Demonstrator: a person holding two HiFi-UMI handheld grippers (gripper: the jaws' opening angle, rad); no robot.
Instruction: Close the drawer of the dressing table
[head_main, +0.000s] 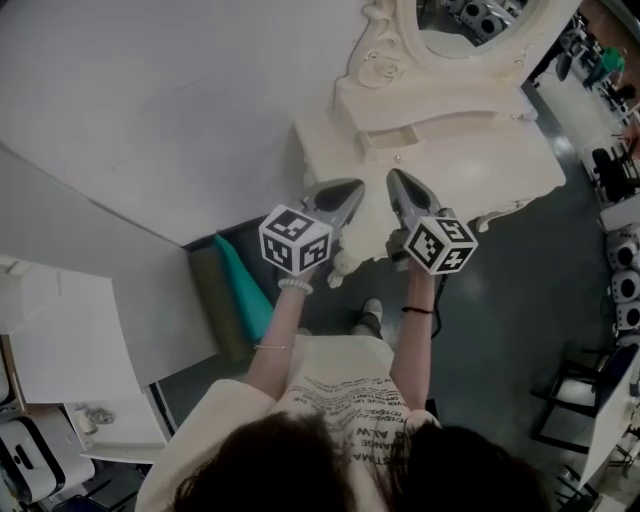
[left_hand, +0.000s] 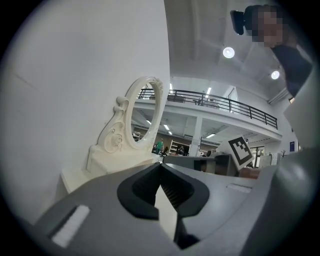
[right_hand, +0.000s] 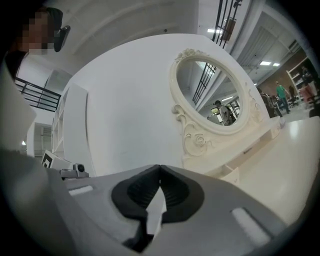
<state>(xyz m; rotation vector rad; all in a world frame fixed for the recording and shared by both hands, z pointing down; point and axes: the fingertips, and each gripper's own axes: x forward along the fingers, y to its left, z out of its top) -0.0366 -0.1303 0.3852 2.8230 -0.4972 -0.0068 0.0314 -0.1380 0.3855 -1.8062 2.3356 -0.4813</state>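
Left gripper (head_main: 352, 188) and right gripper (head_main: 396, 176) sit side by side at the centre of the head view, both pointing up the frame at the cream dressing table (head_main: 500, 150). Each looks closed and empty. The drawer (head_main: 388, 138), a small box with a knob on its front, lies just above the two tips, below the oval mirror (head_main: 470, 30) at the top edge. It appears to stick out from the raised back tier, so I judge it not yet pushed in. Neither gripper touches it.

From the left gripper view, the left gripper (left_hand: 160, 167) has its jaws pressed together at the tips with nothing between them. The dressing table (left_hand: 115, 160) and its carved mirror (left_hand: 142, 115) stand left of centre, beyond the jaws. The drawer cannot be made out here.

From the right gripper view, the right gripper (right_hand: 160, 170) is likewise shut on nothing. The mirror (right_hand: 215, 95) fills the upper right, and the drawer (right_hand: 231, 174) juts from the tier beneath it, right of the jaws and apart from them.

Closing has not begun: contact with the drawer front and the whole push are left.
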